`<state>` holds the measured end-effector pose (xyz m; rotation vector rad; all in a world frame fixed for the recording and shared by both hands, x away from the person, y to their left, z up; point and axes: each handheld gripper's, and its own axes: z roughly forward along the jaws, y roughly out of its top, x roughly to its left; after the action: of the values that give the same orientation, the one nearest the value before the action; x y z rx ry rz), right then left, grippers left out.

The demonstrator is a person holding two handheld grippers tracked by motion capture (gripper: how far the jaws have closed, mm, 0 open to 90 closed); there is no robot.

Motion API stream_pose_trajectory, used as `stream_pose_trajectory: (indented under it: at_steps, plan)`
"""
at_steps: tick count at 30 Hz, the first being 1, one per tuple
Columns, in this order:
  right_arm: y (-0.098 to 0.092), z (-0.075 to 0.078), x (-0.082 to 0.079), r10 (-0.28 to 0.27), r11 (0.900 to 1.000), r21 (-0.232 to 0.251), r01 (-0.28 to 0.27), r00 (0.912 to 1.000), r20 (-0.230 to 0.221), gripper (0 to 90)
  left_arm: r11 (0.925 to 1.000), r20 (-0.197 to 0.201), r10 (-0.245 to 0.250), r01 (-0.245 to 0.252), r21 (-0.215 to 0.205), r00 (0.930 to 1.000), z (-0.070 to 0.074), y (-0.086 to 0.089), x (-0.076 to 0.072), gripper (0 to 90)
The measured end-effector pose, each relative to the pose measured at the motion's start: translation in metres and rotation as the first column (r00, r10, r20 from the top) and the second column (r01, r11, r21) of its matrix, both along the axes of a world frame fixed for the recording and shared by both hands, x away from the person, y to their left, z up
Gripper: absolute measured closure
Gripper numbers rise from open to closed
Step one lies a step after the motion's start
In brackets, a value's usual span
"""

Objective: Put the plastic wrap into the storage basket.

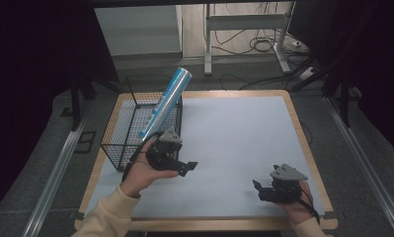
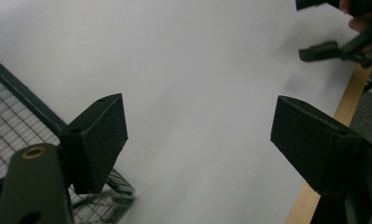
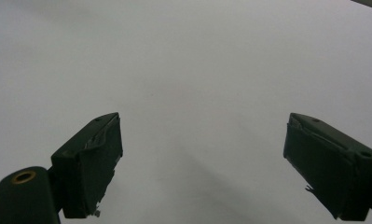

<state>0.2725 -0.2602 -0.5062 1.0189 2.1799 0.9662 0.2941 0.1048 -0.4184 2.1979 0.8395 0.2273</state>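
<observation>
A long blue-and-silver tube (image 1: 167, 101) leans upright in a black wire basket (image 1: 130, 126) at the table's left side, its top sticking out above the rim. My left gripper (image 1: 188, 167) is held just right of the basket's front corner and points right across the white mat (image 1: 234, 138). In the left gripper view its jaws (image 2: 197, 107) stand open with nothing between them, and the basket's mesh (image 2: 11, 121) lies at the lower left. My right gripper (image 1: 257, 187) rests near the front right of the mat, pointing left. It too is open (image 3: 202, 121), with bare mat beneath.
The mat covers a wooden table (image 1: 303, 148) with a narrow bare border. The right gripper (image 2: 323, 49) shows far off in the left gripper view. Beyond the table are a desk frame (image 1: 244, 29) and cables (image 1: 263, 47) on the floor.
</observation>
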Motion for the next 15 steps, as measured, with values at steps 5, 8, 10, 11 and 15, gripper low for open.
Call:
stream_pose_trajectory:
  at_steps: [5,8,10,11,15]
  plan:
    - [-0.001,0.0,0.001,-0.007,1.0,-0.002,0.007,1.0,0.002,12.1,0.9995,-0.009,-0.025,0.025,0.017,0.9997,-0.018,-0.008,-0.011,18.2]
    - [-0.001,0.001,0.001,-0.007,1.0,0.0,0.007,0.9999,0.011,12.1,0.9994,-0.018,-0.029,0.029,0.019,0.9994,-0.024,-0.011,-0.012,18.2]
    - [-0.002,0.001,0.0,-0.008,1.0,0.002,0.008,0.9998,0.019,12.2,0.9993,-0.022,-0.027,0.028,0.027,0.9994,-0.025,-0.011,-0.01,18.1]
    - [-0.003,0.002,0.0,-0.011,1.0,0.005,0.011,0.9998,0.019,12.1,0.9995,-0.019,-0.022,0.023,0.02,0.9996,-0.024,-0.012,-0.01,18.1]
    - [-0.004,0.001,0.0,-0.012,1.0,0.009,0.011,0.9997,0.022,12.1,0.9996,-0.02,-0.02,0.02,0.019,0.9996,-0.024,-0.011,-0.009,18.1]
